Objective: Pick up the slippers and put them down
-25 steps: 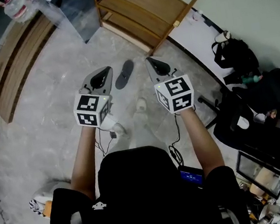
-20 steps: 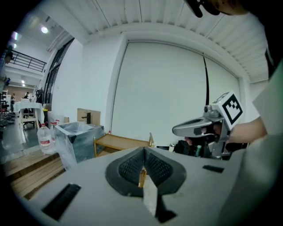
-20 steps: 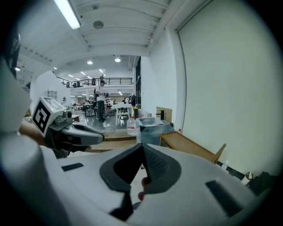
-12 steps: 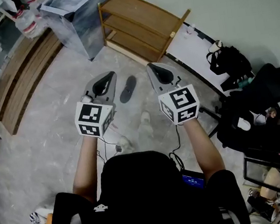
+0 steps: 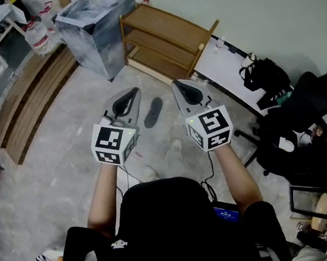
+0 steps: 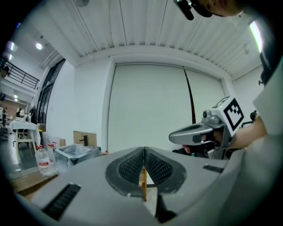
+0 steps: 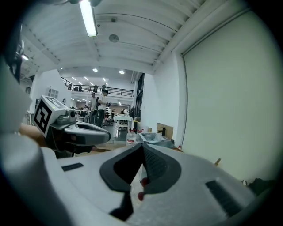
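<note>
Both held out side by side: left gripper [image 5: 127,96] jaws pressed together on nothing, and the right gripper [image 5: 183,87] is the same. One dark slipper [image 5: 152,111] lies on the floor [image 5: 63,140] between them, near the wooden shelf [image 5: 166,34].

I can read no words or numbers anywhere. The cube [image 5: 115,144] on my left gripper [image 5: 130,94] and the cube [image 5: 211,128] on my right gripper [image 5: 179,86] show only black-and-white square markers; the red label on the bottle [image 5: 39,37], around ten o'clock, is too small.
</note>
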A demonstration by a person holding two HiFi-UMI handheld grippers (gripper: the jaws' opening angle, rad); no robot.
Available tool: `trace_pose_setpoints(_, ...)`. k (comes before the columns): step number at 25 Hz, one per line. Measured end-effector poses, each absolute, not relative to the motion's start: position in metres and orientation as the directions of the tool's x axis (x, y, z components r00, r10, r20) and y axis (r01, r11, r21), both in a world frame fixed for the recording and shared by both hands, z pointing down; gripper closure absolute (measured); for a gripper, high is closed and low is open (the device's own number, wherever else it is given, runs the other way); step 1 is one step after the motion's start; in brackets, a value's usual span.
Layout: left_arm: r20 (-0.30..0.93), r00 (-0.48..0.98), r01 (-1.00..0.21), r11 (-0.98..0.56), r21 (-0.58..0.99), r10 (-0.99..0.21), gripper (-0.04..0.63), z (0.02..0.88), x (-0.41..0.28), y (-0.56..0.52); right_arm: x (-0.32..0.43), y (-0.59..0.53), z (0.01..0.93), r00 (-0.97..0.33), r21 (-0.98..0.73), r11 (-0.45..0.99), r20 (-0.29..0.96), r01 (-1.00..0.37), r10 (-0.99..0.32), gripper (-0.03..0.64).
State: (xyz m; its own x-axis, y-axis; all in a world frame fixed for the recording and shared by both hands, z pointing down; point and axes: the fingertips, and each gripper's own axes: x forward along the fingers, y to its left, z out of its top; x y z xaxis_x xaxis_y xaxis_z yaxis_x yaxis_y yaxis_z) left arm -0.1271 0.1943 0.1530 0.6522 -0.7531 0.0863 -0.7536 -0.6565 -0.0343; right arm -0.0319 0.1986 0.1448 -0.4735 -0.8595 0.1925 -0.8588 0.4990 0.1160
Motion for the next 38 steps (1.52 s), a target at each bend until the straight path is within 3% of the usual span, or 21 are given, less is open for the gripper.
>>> trace_pose_setpoints(11, 0.038, 0.655, -0.751, -0.656, -0.082, -0.755, 0.588, 0.129, -0.127, 0.206, -0.036, 0.208, 0.131, -0.481, 0.141, 0.504, 0.167, -0.852, -0.861, 0.62)
trace_pose_setpoints(38, -0.003, 0.62, -0.781, -0.618, -0.089, -0.784, 0.588, 0.094, -0.056, 0.221, 0.036, 0.225, 0.106, -0.52, 0.135, 0.541, 0.161, -0.83, -0.839, 0.62)
